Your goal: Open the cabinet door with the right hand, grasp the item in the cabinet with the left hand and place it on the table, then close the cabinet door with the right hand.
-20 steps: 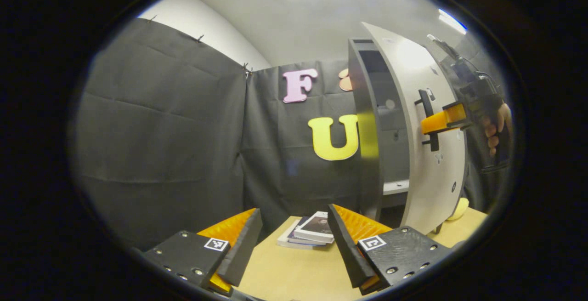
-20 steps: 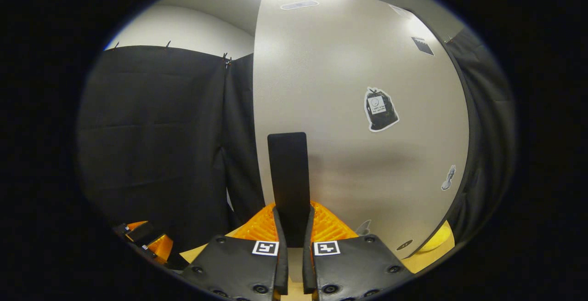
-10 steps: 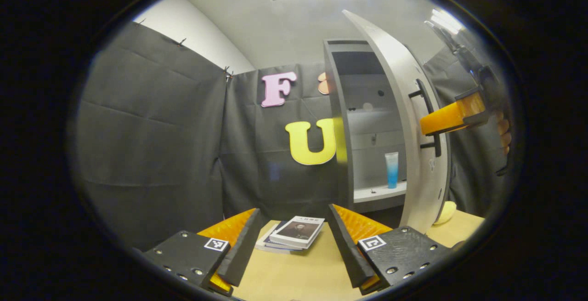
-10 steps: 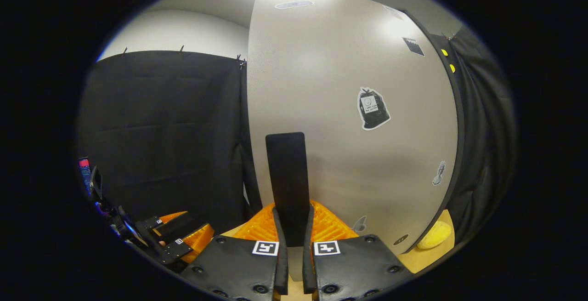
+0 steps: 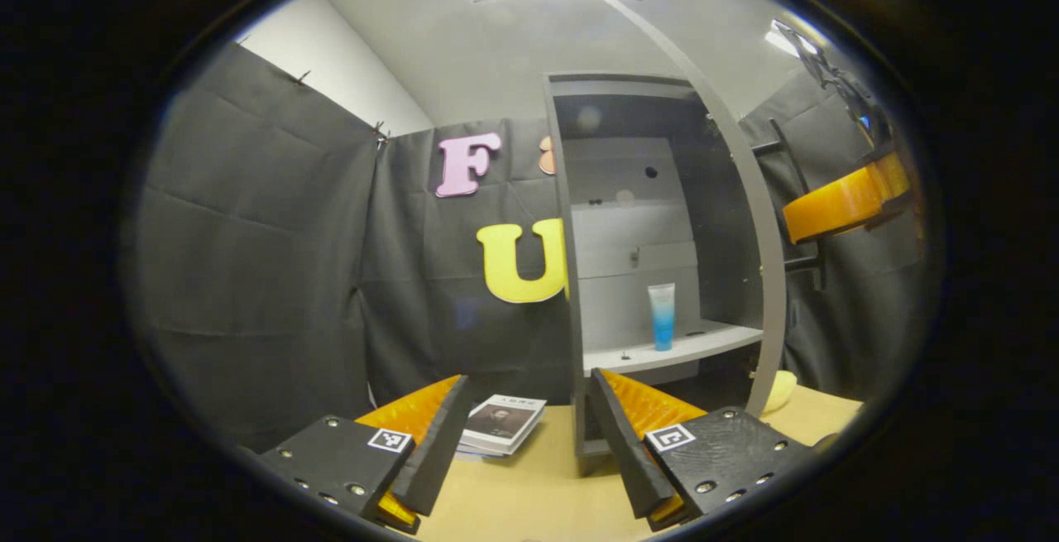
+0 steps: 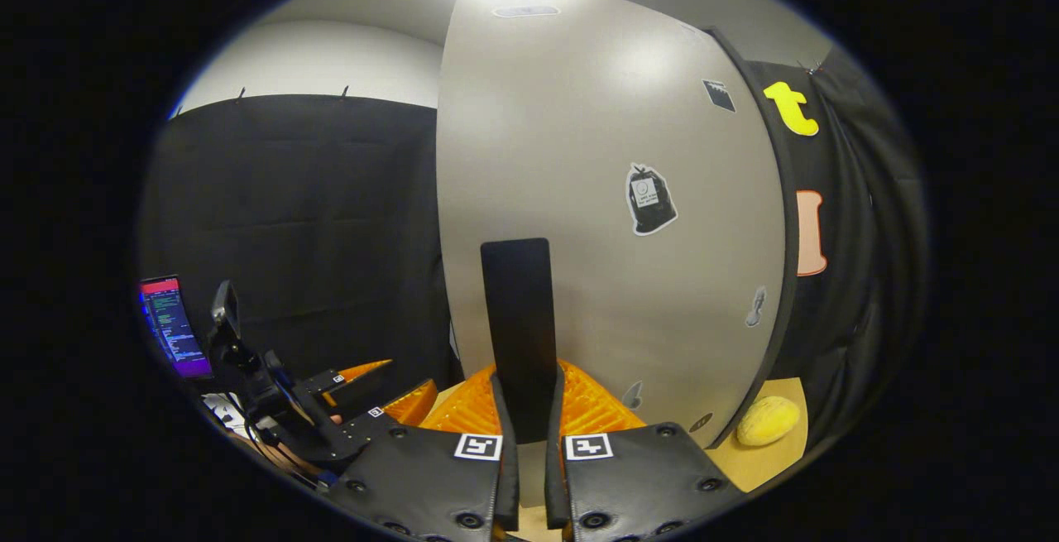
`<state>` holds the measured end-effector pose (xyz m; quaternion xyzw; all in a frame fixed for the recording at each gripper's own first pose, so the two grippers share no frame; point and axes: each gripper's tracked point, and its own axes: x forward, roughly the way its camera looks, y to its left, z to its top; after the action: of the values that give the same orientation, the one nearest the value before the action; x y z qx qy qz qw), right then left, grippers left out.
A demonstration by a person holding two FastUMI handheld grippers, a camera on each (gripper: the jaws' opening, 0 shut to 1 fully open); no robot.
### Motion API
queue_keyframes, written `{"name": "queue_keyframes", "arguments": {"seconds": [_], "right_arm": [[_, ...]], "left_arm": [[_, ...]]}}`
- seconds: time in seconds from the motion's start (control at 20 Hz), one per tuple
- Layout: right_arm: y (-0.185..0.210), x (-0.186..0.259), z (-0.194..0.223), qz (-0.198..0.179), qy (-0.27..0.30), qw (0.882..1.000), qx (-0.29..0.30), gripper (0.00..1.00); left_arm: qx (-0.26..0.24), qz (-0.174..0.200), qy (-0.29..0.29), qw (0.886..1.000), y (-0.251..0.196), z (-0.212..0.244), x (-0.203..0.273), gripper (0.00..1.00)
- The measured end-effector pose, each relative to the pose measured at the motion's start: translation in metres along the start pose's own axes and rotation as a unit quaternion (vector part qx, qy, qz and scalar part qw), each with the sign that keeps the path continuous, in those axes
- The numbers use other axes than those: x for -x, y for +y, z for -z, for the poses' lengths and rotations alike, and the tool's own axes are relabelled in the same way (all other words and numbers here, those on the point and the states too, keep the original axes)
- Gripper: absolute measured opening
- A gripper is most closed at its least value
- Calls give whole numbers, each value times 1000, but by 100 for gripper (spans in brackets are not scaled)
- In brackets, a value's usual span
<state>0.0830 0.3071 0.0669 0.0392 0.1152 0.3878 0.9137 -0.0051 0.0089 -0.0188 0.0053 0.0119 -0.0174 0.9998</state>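
Note:
The grey cabinet (image 5: 571,219) stands on the table with its door (image 5: 757,219) swung wide, seen edge-on in the left gripper view. A blue and white tube (image 5: 662,316) stands upright on the cabinet's lower shelf (image 5: 629,357). My left gripper (image 5: 525,434) hangs open over the table, well short of the cabinet. In the right gripper view my right gripper (image 6: 527,410) is shut on the door's black handle (image 6: 519,318), against the door (image 6: 596,211). That same gripper (image 5: 836,207) appears at the handle at the right of the left gripper view.
A small stack of books (image 5: 500,424) lies on the wooden table (image 5: 529,492) left of the cabinet. A yellow rounded object (image 6: 768,420) rests on the table behind the door. A lit screen (image 6: 170,327) stands at the far left of the right gripper view.
The door has swung further open with my right gripper on its handle, and the shelf with the tube came into full sight. The left gripper stayed open over the table.

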Motion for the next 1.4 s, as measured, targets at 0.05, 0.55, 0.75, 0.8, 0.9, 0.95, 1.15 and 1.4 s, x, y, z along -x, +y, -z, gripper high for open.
{"name": "queue_keyframes", "arguments": {"seconds": [0.05,0.55,0.75,0.8,0.9,0.95,1.15,1.4], "right_arm": [[-2,1,1,-1,1,1000,1,14],[-13,31,-2,21,-3,1000,22,13],[-17,48,-3,43,-5,999,19,13],[-19,52,-4,50,-5,999,21,13],[-22,58,-5,64,-5,998,23,13],[-24,61,-6,71,-6,997,20,13],[-39,70,-8,112,-7,993,28,13],[-58,81,-17,144,-18,989,15,13]], "left_arm": [[1,6,-1,1000,-8,-1,-1,87],[5,60,1,998,-77,-4,-13,87],[5,80,-1,997,-103,-8,-15,87],[6,85,-1,996,-110,-9,-17,87],[7,96,-1,995,-123,-11,-16,87],[7,101,-2,995,-129,-12,-15,87],[6,116,-6,993,-150,-15,-13,87],[7,124,-4,992,-172,-16,-7,87]]}}
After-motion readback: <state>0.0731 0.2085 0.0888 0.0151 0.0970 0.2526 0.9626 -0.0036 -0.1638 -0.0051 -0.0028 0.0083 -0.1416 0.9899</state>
